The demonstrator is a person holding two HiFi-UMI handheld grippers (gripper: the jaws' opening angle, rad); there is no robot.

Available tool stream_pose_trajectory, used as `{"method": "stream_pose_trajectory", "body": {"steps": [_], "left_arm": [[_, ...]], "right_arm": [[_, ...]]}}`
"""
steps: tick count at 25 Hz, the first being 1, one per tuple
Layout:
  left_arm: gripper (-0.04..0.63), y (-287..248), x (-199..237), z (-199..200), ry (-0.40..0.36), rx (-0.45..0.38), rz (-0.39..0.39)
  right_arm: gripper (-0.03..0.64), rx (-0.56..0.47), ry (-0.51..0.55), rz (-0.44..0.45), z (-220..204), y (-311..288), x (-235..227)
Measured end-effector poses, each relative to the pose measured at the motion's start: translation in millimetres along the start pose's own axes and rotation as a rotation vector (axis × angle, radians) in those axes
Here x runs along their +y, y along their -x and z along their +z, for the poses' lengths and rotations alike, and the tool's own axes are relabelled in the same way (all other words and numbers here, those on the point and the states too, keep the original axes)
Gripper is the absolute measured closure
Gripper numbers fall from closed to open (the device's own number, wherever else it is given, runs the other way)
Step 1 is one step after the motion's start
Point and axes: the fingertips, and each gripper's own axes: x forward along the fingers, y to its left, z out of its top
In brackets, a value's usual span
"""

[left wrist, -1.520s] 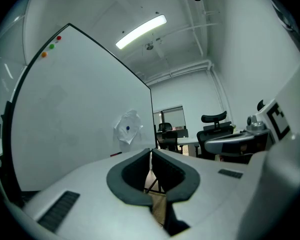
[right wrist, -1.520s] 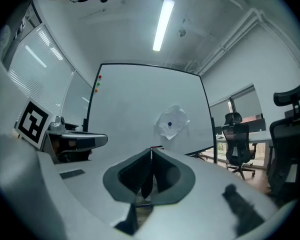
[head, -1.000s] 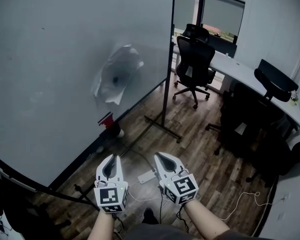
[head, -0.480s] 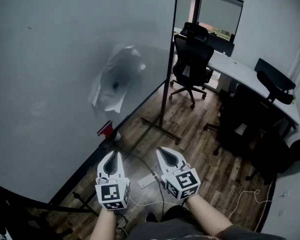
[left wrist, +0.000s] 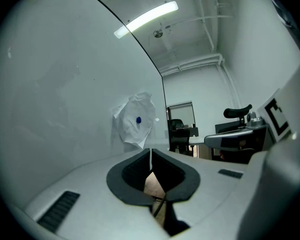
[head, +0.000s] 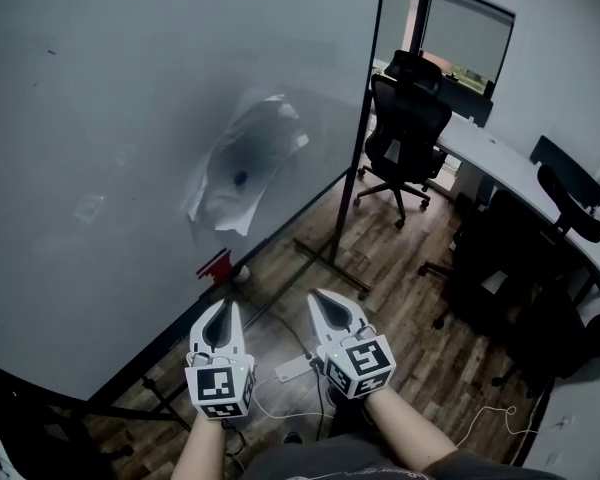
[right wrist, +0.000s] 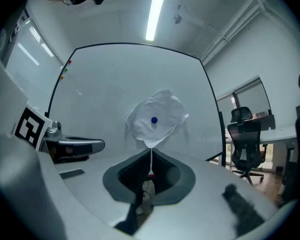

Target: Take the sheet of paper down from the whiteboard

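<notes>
A crumpled white sheet of paper point(head: 242, 160) hangs on the whiteboard point(head: 110, 118), pinned at its middle by a small blue magnet point(head: 240, 178). The left gripper view shows the paper point(left wrist: 135, 121) ahead and above the jaws; in the right gripper view the paper point(right wrist: 157, 118) lies straight ahead with the magnet point(right wrist: 154, 119) at its centre. My left gripper point(head: 220, 313) and right gripper point(head: 327, 305) are held side by side low in the head view, well short of the board. Both are shut and hold nothing.
The whiteboard's black frame post point(head: 358, 138) and floor feet point(head: 325, 258) stand just right of the paper. A red item point(head: 215, 266) sits on the board's lower rail. Black office chairs point(head: 410, 128) and a white desk point(head: 520, 168) fill the right. Cables and a power strip point(head: 292, 368) lie on the wooden floor.
Both grippers have moved level toward the whiteboard, side by side. The paper now looks slightly larger and nearer. The jaws stayed shut.
</notes>
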Motion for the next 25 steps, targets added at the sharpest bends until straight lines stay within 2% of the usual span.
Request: {"method": "stream_pose_trajectory", "body": {"steps": [3, 13, 19, 25], "left_arm": [[0.571, -12, 9, 3, -0.016, 0.011, 0.067], [0.571, -55, 18, 5, 0.014, 0.052, 0.290], [0.571, -65, 15, 4, 0.023, 0.074, 0.444], [0.571, -59, 14, 8, 0.044, 0.070, 0.588]], "right_arm": [[0.594, -0.002, -0.024, 0.055, -1, -22, -12], [0.594, 0.000, -0.028, 0.281, 12, -99, -52], [0.594, -0.045, -0.003, 0.415, 32, -137, -67], [0.592, -0.102, 0.021, 0.545, 58, -166, -61]]}}
